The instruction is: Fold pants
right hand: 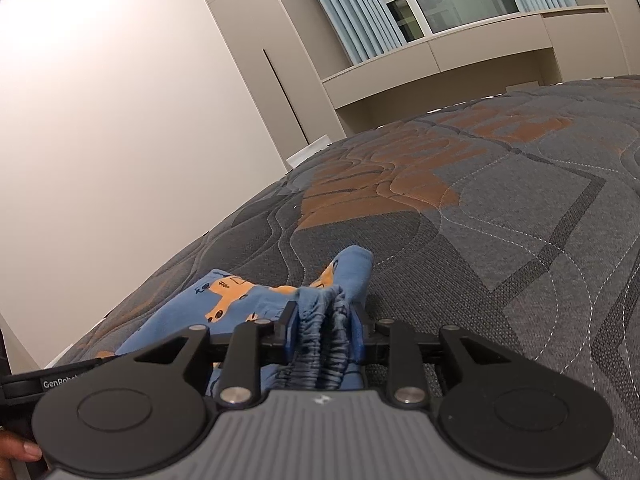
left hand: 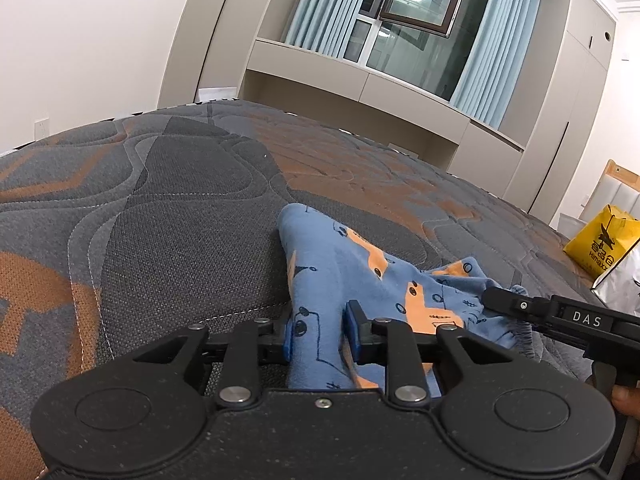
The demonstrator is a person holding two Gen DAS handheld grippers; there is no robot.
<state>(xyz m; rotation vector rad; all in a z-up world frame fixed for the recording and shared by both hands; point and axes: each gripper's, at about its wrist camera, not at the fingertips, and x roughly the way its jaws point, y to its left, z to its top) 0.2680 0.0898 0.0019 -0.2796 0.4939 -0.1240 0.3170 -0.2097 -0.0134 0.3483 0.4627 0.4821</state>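
Small blue pants [left hand: 340, 264] with orange car prints lie bunched on the quilted grey and orange mattress [left hand: 180, 184]. My left gripper [left hand: 318, 334] is shut on a fold of the blue cloth, low over the bed. My right gripper [right hand: 324, 334] is shut on the gathered elastic waistband [right hand: 320, 344] of the pants [right hand: 224, 300]. The right gripper also shows in the left wrist view [left hand: 504, 300], at the pants' right edge. The two grippers are close together, each holding one side of the garment.
A yellow bag [left hand: 600, 240] and a silver bag [left hand: 624, 280] sit at the bed's right edge. Beige cabinets and a window with blue curtains [left hand: 476, 52] stand beyond the bed. A white wall [right hand: 120, 120] lies left of the mattress [right hand: 520, 220].
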